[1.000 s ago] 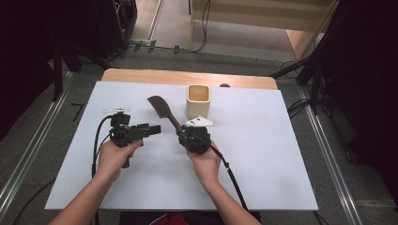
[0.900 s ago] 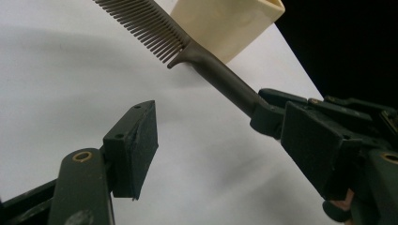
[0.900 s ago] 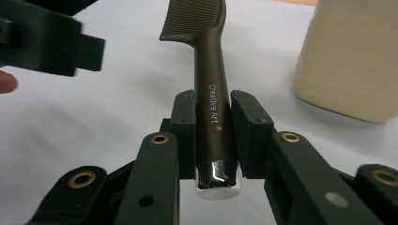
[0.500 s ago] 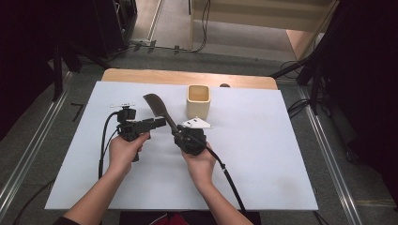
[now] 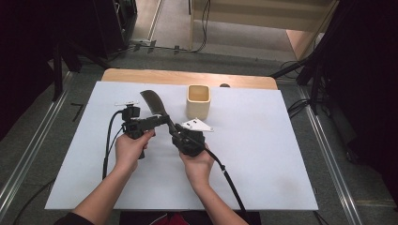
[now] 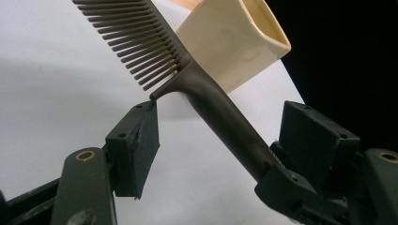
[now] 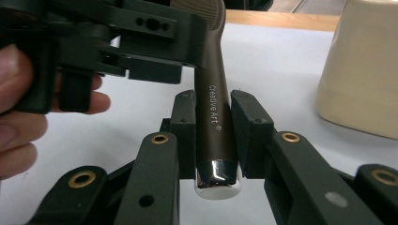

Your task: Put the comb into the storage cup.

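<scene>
A white table (image 5: pixel 281 154) holds a cream cup (image 5: pixel 198 101). Just left of the cup, the right gripper (image 7: pixel 212 136) clamps a brown comb (image 6: pixel 206 96) by its handle. The left gripper (image 6: pixel 220 140), jaws spread, straddles the handle; close squarely before the right releases.

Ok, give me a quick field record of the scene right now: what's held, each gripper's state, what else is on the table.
held object: brown comb, handle printed "Creative Art"
right gripper: shut on the comb handle near its silver end cap
left gripper: open, jaws on either side of the comb handle, not clamped
comb teeth: point away from the person, toward the far edge of the table
cup: cream, upright, beyond the grippers, apart from the comb
table: white surface
</scene>
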`<state>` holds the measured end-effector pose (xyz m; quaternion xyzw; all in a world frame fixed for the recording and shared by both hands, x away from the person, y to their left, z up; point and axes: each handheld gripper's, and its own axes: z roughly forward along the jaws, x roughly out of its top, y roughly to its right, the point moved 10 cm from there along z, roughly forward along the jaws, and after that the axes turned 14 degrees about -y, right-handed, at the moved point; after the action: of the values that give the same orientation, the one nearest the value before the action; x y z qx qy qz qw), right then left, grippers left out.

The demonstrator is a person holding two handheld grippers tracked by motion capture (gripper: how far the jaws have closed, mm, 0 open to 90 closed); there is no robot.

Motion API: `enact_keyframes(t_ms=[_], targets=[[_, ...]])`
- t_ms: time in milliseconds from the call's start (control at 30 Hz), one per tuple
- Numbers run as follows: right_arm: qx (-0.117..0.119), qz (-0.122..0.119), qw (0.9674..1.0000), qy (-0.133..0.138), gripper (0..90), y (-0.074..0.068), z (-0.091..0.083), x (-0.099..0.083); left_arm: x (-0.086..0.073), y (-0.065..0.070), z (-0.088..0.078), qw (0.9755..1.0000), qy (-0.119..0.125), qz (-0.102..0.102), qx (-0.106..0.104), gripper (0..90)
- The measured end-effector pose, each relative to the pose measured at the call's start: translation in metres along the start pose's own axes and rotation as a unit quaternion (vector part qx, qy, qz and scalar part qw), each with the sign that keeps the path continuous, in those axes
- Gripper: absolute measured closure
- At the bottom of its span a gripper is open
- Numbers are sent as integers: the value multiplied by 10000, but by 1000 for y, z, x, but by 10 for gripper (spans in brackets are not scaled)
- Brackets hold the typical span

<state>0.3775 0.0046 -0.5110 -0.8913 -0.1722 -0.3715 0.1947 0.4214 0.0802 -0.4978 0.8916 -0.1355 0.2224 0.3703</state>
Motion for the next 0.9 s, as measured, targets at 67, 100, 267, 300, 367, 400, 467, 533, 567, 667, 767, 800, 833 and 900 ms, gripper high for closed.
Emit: enact_keyframes(t_ms=[67, 100, 267, 300, 367, 400, 467, 533, 567, 667, 767, 800, 833, 900], targets=[[-34, -29, 10000, 78, 701, -3, -1, -1, 1, 1, 1, 10000, 28, -4, -22, 299], [-31, -41, 9999, 107, 701, -4, -1, -1, 2, 1, 1, 10000, 46, -4, -32, 299], [19, 93, 9994, 340, 701, -5, -1, -3, 3, 3, 1, 9998, 100, -72, -145, 310], [35, 105, 9993, 365, 701, -5, 0, -3, 3, 3, 2, 9998, 95, -78, -147, 318], [58, 129, 9991, 401, 701, -6, 1, -4, 3, 4, 2, 9998, 82, -54, -149, 324], [56, 136, 9990, 416, 701, -6, 2, -4, 3, 5, 3, 9998, 81, -39, -152, 331], [55, 130, 9989, 452, 701, -7, 2, -4, 4, 6, 4, 9998, 93, -55, -157, 333], [67, 134, 9988, 475, 701, -8, 3, -4, 3, 6, 5, 9999, 79, -39, -127, 343], [66, 136, 9987, 486, 701, -8, 3, -4, 3, 7, 5, 9999, 84, -41, -141, 349], [50, 161, 9984, 537, 701, -8, 3, -4, 2, 7, 6, 9998, 48, -49, -165, 373], [5, 145, 9982, 586, 701, -8, 2, -3, 2, 7, 7, 9999, 25, -50, -163, 393], [9, 124, 9982, 586, 701, -8, 2, -3, 2, 7, 7, 9998, 21, -56, -166, 395], [-31, 133, 9981, 596, 701, -8, 2, -3, 2, 7, 6, 9998, 27, -64, -174, 405], [-40, 106, 9981, 600, 701, -9, 2, -3, 2, 7, 6, 9998, 45, -91, -179, 420]])
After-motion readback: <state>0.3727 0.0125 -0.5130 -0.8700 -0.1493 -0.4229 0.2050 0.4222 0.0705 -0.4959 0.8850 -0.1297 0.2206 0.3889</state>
